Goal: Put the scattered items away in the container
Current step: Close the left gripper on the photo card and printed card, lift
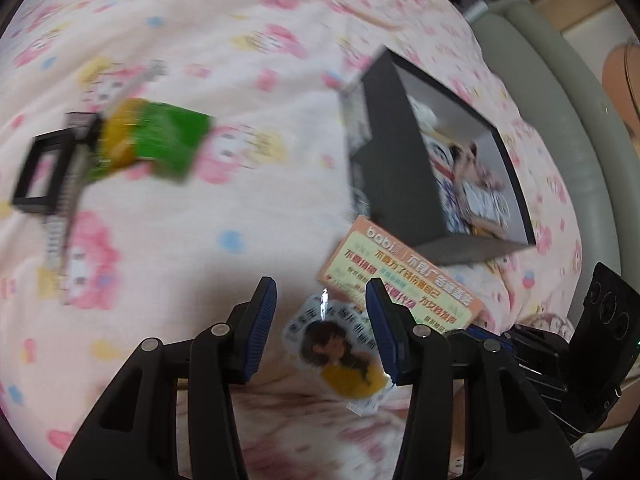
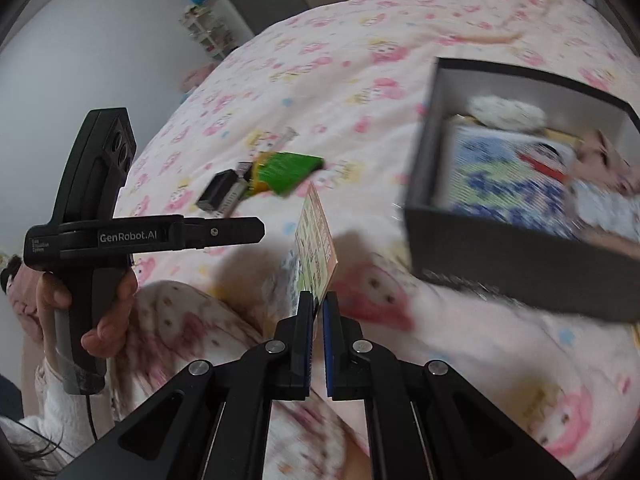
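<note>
Two cards in play: right gripper (image 2: 316, 304) jaws clamped on orange card (image 2: 316, 236) by bottom edge, box (image 2: 500, 248) at 2 o'clock. Thin pinch, card may twist loose. Left gripper (image 1: 320, 320) jaws apart, empty over sticker card (image 1: 340, 360); green packet (image 1: 160, 140) on bed (image 1: 240, 40), 10 o'clock.

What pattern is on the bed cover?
Pale pink bed cover with pink cartoon characters and small blue, yellow dots; clearest in the right wrist view.
</note>
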{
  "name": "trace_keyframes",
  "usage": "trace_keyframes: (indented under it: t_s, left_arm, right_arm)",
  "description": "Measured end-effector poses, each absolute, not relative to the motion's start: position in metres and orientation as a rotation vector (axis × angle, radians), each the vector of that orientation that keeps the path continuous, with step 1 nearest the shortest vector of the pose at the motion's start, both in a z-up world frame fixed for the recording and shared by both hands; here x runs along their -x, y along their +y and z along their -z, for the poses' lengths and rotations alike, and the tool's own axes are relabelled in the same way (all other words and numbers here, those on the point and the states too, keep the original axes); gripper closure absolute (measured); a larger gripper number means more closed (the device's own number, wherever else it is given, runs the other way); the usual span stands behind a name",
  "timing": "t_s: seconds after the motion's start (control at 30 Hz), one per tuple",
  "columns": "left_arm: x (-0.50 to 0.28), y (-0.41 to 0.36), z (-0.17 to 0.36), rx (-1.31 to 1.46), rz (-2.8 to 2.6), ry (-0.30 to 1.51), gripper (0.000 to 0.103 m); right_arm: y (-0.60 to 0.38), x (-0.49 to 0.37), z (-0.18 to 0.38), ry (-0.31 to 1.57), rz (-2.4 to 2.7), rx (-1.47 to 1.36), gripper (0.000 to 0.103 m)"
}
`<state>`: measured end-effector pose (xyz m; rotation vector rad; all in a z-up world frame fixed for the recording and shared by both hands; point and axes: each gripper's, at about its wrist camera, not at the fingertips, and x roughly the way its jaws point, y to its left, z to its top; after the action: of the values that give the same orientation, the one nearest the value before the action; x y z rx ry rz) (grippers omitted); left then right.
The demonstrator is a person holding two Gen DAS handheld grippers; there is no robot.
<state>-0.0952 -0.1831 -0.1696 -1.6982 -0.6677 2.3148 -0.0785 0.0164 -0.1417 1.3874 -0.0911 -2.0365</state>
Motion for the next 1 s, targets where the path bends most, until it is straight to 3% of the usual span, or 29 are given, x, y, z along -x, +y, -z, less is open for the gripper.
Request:
trace_keyframes:
  t_s: [0.23, 0.43, 1.0]
  left_arm:
    - [0.108, -0.132, 0.204, 1.818, -2.278, -0.549, 0.055]
    - [0.11, -0.131, 0.217, 1.86, -2.235, -0.602, 0.048]
    - [0.085, -0.094, 0.218, 1.817, -2.071, -0.631, 0.045]
  right_arm:
    - [0.074, 0.085, 0.161, -0.121, 2.137, -1.459, 0.1]
    - [0.095, 0.084, 0.179, -0.197, 2.134, -1.519, 0.099]
    - [0.079, 0.078, 0.2, -0.296, 2.051, -1.568, 0.095]
